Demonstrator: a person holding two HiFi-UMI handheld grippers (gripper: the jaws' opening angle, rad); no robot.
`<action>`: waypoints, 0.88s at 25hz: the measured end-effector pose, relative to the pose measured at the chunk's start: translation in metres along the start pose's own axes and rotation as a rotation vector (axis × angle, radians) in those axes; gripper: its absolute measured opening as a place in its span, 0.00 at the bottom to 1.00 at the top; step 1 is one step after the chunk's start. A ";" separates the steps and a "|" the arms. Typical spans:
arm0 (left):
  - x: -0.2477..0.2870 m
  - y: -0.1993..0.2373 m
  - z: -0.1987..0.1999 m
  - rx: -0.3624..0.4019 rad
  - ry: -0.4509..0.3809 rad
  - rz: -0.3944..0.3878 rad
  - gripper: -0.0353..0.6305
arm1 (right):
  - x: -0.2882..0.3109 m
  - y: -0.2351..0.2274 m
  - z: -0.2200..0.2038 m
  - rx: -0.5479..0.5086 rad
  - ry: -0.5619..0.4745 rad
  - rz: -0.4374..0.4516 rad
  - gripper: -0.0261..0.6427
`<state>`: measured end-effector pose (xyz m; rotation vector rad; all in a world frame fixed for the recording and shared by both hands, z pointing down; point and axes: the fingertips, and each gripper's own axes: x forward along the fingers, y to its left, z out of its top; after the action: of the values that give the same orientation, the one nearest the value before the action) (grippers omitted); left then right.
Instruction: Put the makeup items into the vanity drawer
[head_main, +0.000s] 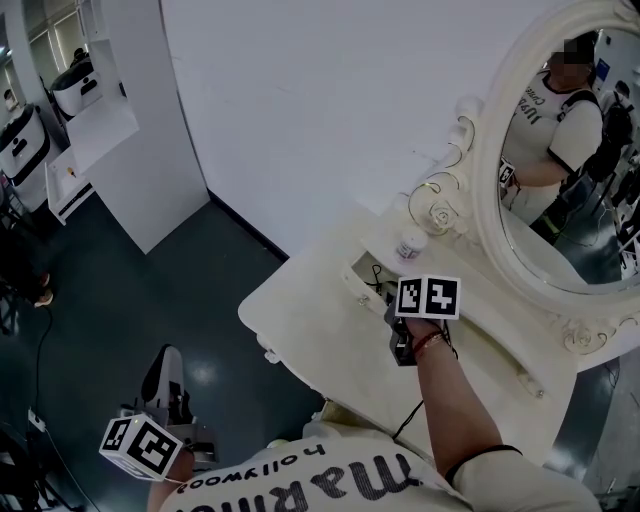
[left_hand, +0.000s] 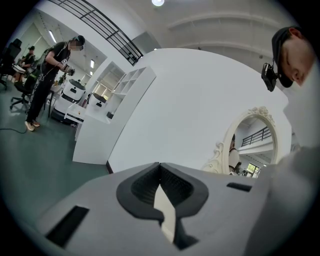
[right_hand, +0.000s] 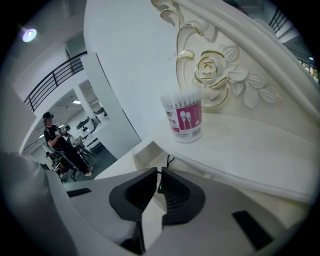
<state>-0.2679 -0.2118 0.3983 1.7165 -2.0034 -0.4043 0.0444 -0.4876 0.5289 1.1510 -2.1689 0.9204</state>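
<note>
Right gripper (right_hand: 159, 176) before pink-labelled swab tub (right_hand: 184, 117)

Head view: high up, looking steeply down on the cream vanity surface (head_main: 300, 325) and the oval cream-framed mirror (head_main: 560, 150).
Left gripper view: low and well off, facing the mirror (far).
Right gripper view: close over the surface, facing the mirror's frame.
Shared: the mirror, in all three.

A clear round tub of cotton swabs (right_hand: 183, 120) with a pink label stands upright on the vanity's raised shelf, beside the carved rose. Below the shelf the cream drawer (head_main: 358, 270) is pulled open. A thin black wiry item (right_hand: 168, 161) pokes up over it, seemingly pinched by the right gripper (right_hand: 159, 174).
</note>
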 end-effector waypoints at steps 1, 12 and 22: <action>0.001 -0.002 -0.001 0.001 0.005 -0.007 0.06 | -0.004 0.000 0.002 0.009 -0.021 -0.006 0.11; 0.026 -0.033 -0.014 0.021 0.073 -0.139 0.06 | -0.062 0.005 0.015 0.125 -0.314 -0.049 0.11; 0.035 -0.058 -0.030 0.032 0.134 -0.264 0.06 | -0.106 0.045 -0.010 0.112 -0.428 -0.007 0.10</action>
<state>-0.2075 -0.2543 0.4000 1.9810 -1.7045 -0.3352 0.0610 -0.4077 0.4468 1.5236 -2.4663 0.8618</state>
